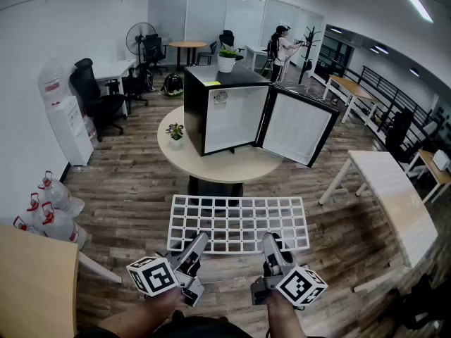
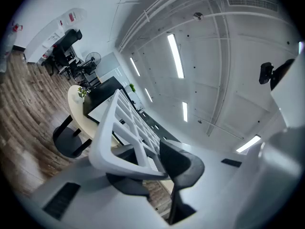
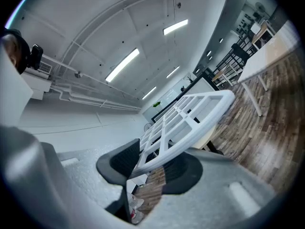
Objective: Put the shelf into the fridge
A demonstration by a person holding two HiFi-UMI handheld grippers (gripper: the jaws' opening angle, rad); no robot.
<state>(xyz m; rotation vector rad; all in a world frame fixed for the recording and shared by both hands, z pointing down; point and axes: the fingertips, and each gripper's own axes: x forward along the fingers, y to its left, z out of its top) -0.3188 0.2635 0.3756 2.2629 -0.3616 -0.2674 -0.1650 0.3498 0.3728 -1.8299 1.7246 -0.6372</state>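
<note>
We've clamped the left gripper [image 1: 199,240] and right gripper [image 1: 269,241] on the near long edge of the white plastic grid shelf [image 1: 239,222]. It's airborne, flat, long axis crosswise. The open black mini fridge [image 1: 236,115] sits dead ahead, mid round beige table [image 1: 225,166].

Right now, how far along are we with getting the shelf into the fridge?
Done: the fridge door stands open and the shelf is lifted. In hand: left gripper and right gripper each clamp its near edge. Left: carry it to the fridge and slide it in.
</note>
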